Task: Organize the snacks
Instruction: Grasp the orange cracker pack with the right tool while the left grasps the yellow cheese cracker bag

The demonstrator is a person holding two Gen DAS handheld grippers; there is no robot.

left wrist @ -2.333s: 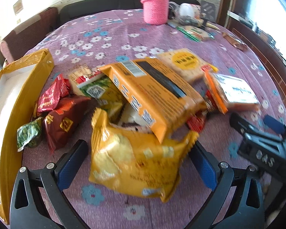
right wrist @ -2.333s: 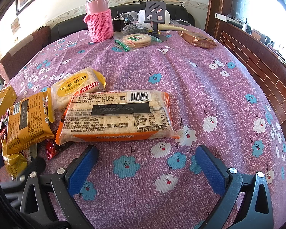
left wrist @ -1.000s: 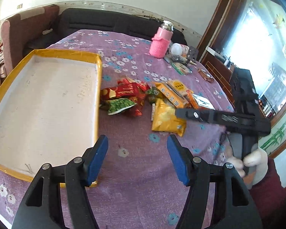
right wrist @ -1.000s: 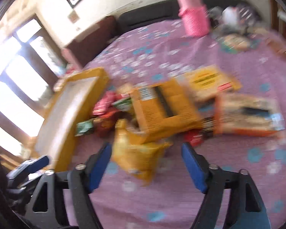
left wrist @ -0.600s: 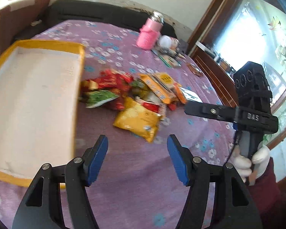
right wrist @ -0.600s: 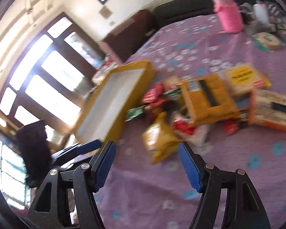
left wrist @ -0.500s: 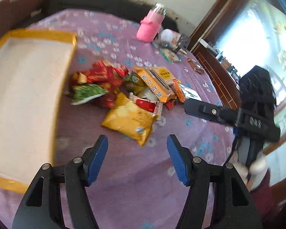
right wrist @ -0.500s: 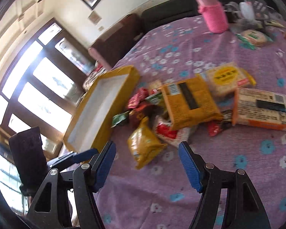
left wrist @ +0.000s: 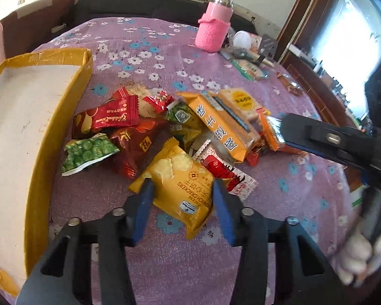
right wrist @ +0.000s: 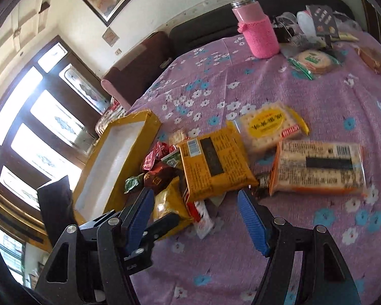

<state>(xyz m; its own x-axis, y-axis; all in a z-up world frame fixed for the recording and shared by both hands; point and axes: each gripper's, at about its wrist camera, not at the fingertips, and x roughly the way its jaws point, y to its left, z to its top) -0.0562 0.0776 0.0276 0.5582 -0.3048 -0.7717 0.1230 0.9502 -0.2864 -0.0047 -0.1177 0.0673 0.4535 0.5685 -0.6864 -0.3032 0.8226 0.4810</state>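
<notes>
The left gripper (left wrist: 183,198) is closing around the near end of the yellow cracker bag (left wrist: 176,184), its 2 blue pads flanking the sides; I can't be sure they are pressing yet. That bag lies at the front of the snack pile (left wrist: 165,127), closest to the person, which seems to be why it is taken first. The pile sits in the middle of the purple flowered cloth (left wrist: 180,274), just beside the yellow-rimmed box (left wrist: 83,76), which lies open and bare (presumably where everything is meant to go). The right gripper (right wrist: 195,211) hovers above the same heap with jaws wide and holding nothing, apparently keeping out of the way. The pink bottle (left wrist: 214,29) stands well apart at the far side.
</notes>
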